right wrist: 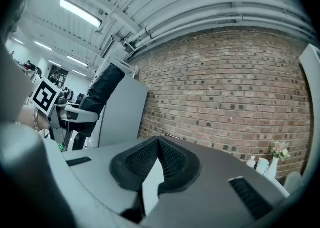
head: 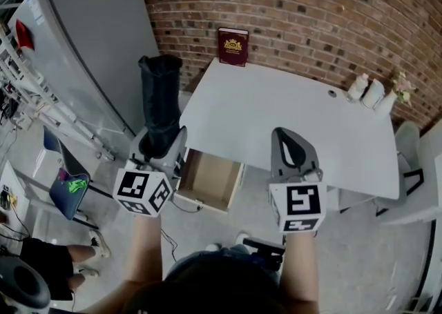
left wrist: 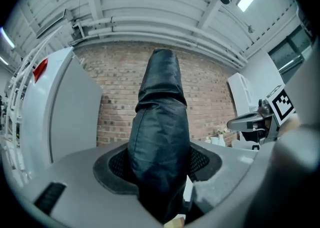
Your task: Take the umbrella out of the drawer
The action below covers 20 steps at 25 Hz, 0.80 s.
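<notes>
Black fabric-sleeved umbrella (head: 159, 102) stands upright, clamped near its base by the left tool (head: 161, 148), 11 o'clock of the open drawer (head: 210, 181). It is probably light and slippery-skinned, so squeeze through to the stiff core. Right tool (head: 295, 148) closed, empty.

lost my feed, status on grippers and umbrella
Left gripper shut on umbrella. Right gripper shut, empty. Umbrella out of the open drawer. Nothing blocking.

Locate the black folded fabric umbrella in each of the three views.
Head view: black folded fabric umbrella stands upright left of centre, clamped in the left tool.
Left gripper view: umbrella fills the centre, between the jaws.
Right gripper view: umbrella at far left, tilted.
Shared landmark: red brick wall behind it in all three.
</notes>
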Available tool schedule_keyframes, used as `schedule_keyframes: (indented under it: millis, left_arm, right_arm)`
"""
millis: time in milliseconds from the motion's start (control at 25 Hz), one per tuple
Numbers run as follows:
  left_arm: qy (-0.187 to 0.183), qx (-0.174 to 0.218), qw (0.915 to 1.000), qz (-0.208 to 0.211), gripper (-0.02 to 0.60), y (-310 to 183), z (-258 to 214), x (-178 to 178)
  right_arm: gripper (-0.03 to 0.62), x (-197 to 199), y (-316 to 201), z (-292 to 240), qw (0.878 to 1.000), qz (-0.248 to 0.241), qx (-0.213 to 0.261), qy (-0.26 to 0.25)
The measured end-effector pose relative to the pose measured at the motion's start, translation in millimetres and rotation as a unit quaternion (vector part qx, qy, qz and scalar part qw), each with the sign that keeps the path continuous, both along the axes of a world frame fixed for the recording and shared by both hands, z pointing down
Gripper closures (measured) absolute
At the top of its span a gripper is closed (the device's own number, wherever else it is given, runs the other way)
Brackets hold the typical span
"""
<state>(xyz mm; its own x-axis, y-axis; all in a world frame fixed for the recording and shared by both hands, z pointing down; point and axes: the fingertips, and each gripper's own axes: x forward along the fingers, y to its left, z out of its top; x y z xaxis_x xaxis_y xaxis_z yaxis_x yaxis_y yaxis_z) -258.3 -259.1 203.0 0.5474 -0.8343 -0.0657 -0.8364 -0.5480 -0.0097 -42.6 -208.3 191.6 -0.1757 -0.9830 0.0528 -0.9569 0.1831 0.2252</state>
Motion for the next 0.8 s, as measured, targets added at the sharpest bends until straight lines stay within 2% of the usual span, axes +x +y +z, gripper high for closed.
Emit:
schedule_keyframes:
  millis: [320, 800]
  left_arm:
    - [0.019, 0.052, 0.998, -0.029, 0.334, 11.0, -40.2, -21.5]
    - [0.027, 0.093, 0.995, -0.023, 0.334, 25.4, -65.9, -18.6]
  right_arm:
    - [0.602, 0.3, 12.3, -28.5, 0.999, 0.003, 0.038, -0.008]
    - [0.603, 4.1, 19.9, -47.9, 0.997, 0.016, 0.071, -0.013]
